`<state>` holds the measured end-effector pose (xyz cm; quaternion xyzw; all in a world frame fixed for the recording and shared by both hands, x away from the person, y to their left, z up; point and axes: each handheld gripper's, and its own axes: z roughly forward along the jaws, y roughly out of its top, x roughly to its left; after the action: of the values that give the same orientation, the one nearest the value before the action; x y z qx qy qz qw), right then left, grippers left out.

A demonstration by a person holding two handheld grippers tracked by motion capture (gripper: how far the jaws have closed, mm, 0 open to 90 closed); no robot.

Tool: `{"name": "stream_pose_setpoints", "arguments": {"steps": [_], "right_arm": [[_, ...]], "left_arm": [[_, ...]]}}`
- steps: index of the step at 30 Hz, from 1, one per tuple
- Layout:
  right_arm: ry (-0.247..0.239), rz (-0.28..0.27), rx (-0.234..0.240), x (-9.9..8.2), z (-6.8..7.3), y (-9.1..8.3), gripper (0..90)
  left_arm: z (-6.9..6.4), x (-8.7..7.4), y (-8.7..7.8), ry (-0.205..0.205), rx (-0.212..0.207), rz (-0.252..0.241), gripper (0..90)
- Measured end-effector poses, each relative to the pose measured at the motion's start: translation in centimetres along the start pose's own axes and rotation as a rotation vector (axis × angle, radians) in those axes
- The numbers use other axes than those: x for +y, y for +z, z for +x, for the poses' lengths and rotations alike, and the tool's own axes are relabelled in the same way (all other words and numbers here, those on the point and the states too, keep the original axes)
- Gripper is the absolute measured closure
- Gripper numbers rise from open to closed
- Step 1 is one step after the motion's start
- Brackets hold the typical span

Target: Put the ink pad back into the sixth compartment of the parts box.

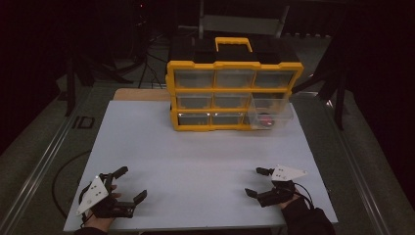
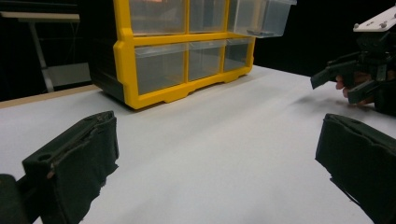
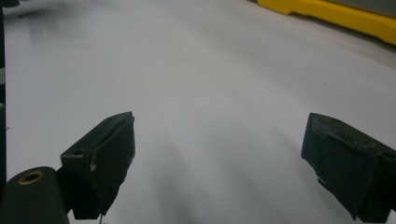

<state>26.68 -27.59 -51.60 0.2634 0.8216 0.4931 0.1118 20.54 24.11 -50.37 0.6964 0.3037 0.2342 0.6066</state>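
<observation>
We rest both hands at the near edge of the counter (image 1: 195, 147), with nothing held. Our left gripper (image 1: 131, 183) sits at the near left, jaws spread wide and empty; in the left gripper view its two black jaws stand far apart over bare white surface. Our right gripper (image 1: 257, 182) sits at the near right, likewise wide and empty.

The thing nearest to our work is the yellow drawer organizer (image 1: 234, 93) at the far side of the counter, well apart from both grippers. It holds three rows of clear drawers. One clear drawer (image 1: 270, 113) on its right side is pulled out toward us, and a small red object (image 1: 265, 120) lies inside it; we cannot tell what it is. The other drawers look pushed in.

We judge that we are at a rest point, before any reach. The open drawer lies on the right gripper's side, so the next move likely falls to that hand: travel forward across the bare counter, keep the jaws wide, and come down over the drawer's open top for the red object, or meet the drawer's front to push it in. The clear walls leave little room, so the approach calls for care.
</observation>
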Motion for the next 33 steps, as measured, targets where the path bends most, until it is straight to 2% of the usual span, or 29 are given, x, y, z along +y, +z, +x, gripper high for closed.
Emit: {"name": "stream_pose_setpoints", "arguments": {"steps": [2, 5, 6, 9, 12, 22, 25, 33], "right_arm": [[-0.002, -0.022, -0.002, -0.1, 0.1, 0.1, 10.0], [-0.007, -0.027, -0.036, -0.2, -0.1, 0.2, 10.1], [-0.007, -0.027, -0.036, -0.2, -0.1, 0.2, 10.1], [-0.011, -0.017, -0.083, -0.2, -0.4, 0.1, 10.1], [-0.017, -0.017, -0.106, -0.3, -0.6, 0.0, 10.1], [0.003, -0.01, -0.187, -0.5, -1.3, -0.5, 10.1], [0.014, 0.0, -0.199, -0.6, -1.4, -0.5, 10.1], [0.009, -0.004, -0.203, -0.5, -1.3, -0.6, 10.1]], "left_arm": [[0.0, 0.0, 0.0, 0.0, -0.001, 0.001, 0.1], [0.0, 0.0, 0.0, 0.0, -0.004, 0.001, 0.1], [0.0, 0.0, 0.0, 0.001, -0.004, 0.001, 0.1], [0.0, 0.0, 0.0, 0.004, -0.005, 0.004, 0.1], [0.0, 0.0, 0.0, 0.003, -0.006, 0.002, 0.1], [0.0, -0.1, 0.1, 0.002, -0.007, 0.005, 0.1], [0.1, -0.1, 0.1, 0.001, -0.008, 0.003, 0.1], [0.1, -0.1, 0.0, -0.005, -0.001, 0.003, 0.1]]}}
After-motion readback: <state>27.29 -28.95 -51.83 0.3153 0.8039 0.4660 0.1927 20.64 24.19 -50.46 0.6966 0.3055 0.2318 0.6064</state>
